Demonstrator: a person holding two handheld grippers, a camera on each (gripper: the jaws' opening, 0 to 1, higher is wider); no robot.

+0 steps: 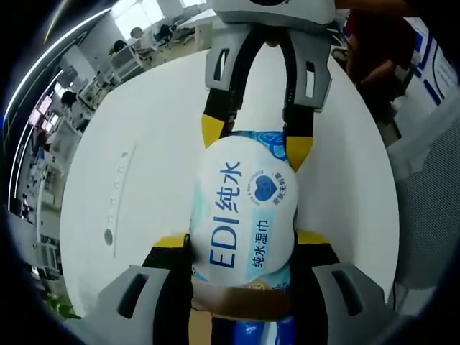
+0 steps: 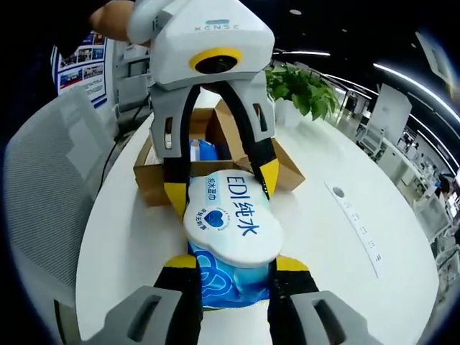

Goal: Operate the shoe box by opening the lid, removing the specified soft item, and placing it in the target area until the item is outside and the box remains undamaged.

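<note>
Clamped at low centre of each view, from opposite ends by left gripper and right gripper: soft blue-and-white wet-wipe pack with white oval flip lid, carried clear above round white table. Further back, upper centre of right gripper view: open brown cardboard shoe box, flaps spread, seemingly undamaged. Likely step: transfer after removal; next, lowering onto bare table, then loosening both grips gently.

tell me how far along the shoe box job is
Done: the cardboard box stands open. In hand: both the left gripper and right gripper clamp the wet wipes pack above the white table. Left: setting it down and releasing.
</note>
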